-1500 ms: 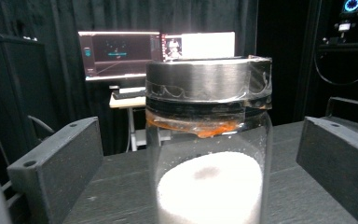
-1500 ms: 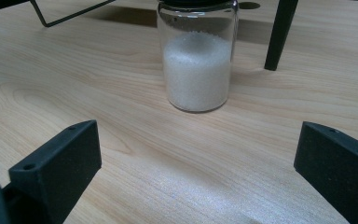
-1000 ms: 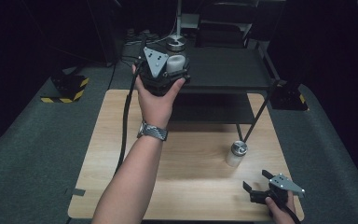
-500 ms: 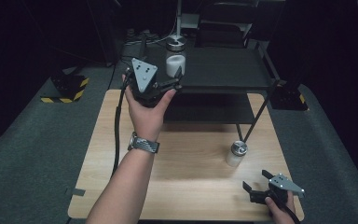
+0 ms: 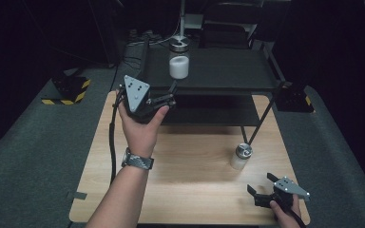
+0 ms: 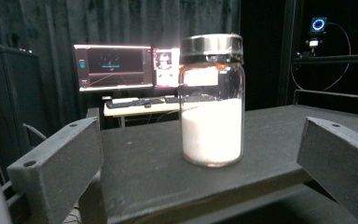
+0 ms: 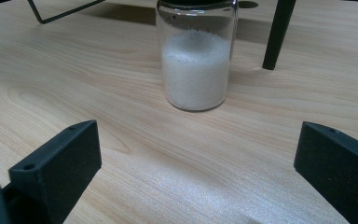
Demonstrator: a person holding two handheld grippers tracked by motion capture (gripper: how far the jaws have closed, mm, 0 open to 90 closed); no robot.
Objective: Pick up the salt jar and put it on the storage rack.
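Big wooden table (image 5: 195, 190) fills the middle of the high view, pale grain running side to side. Sitting across its far end, at twelve o'clock, the black two-tier shelf (image 5: 228, 76), one thin leg planted on the wood around three o'clock from the table's centre.

Up on that top tier, the tall jar (image 5: 179, 61), metal lid, white powder filling the lower half, standing upright. In the left gripper view the same tall jar (image 6: 211, 100) stands dead ahead between the two black jaws, close but untouched, with lit monitors (image 6: 114, 65) glowing behind it at ten o'clock.

The left gripper (image 5: 164, 97) hangs at the shelf's front edge, at about seven o'clock from the tall jar, held up by the left hand (image 5: 140, 128) with a watch on the wrist. Jaws spread wide, nothing between them.

Down at five o'clock on the table, the right gripper (image 5: 266, 187) is low over the wood, jaws also wide apart and holding nothing. At eleven o'clock from it, near but clear of it, the small jar (image 5: 241, 156), upright, silver cap, white grains inside. In the right gripper view that small jar (image 7: 196, 60) stands straight ahead at twelve o'clock, beyond the jaw tips, with the shelf leg (image 7: 277, 35) just to its right
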